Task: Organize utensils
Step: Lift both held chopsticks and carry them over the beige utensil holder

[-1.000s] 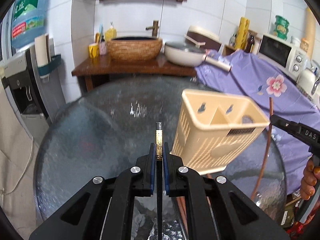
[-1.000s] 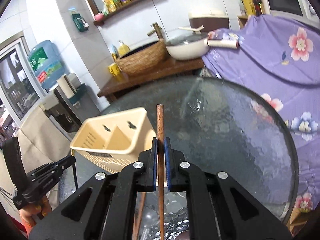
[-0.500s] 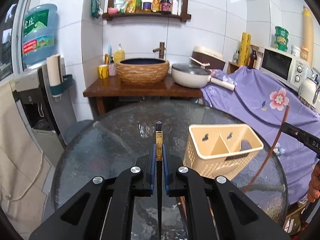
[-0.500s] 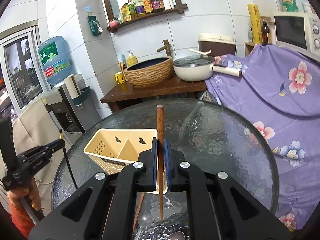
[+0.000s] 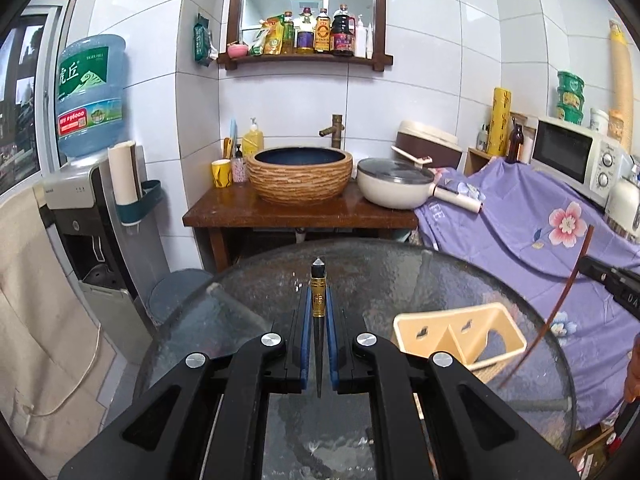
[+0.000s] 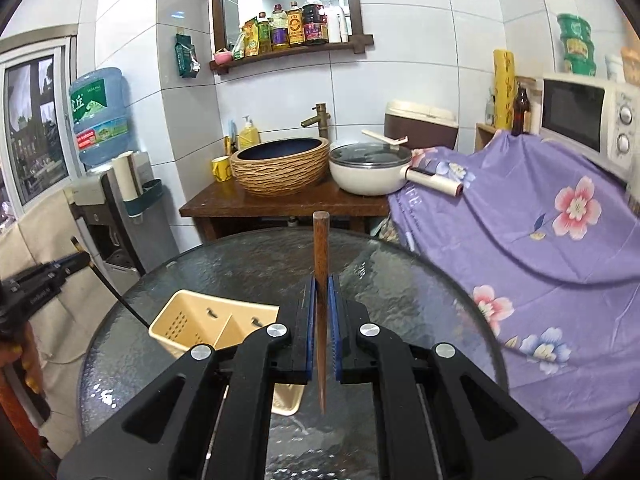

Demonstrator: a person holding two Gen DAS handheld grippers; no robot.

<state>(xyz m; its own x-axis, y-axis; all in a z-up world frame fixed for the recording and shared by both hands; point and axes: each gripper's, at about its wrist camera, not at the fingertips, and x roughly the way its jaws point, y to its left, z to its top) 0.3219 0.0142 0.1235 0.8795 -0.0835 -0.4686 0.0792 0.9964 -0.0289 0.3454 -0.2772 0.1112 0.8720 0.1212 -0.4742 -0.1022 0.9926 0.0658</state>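
Chopsticks not yet stowed: left gripper (image 5: 319, 316) clamps a black chopstick (image 5: 319, 292), right gripper (image 6: 321, 312) a brown chopstick (image 6: 320, 256), both above the table (glass) (image 5: 248, 320); holder (image 5: 460, 336) looks empty.

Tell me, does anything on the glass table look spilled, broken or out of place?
Nothing stands out. The beige utensil holder stands upright on the glass table, and no spill or break shows. Each tongs grips one chopstick: black left, brown right.
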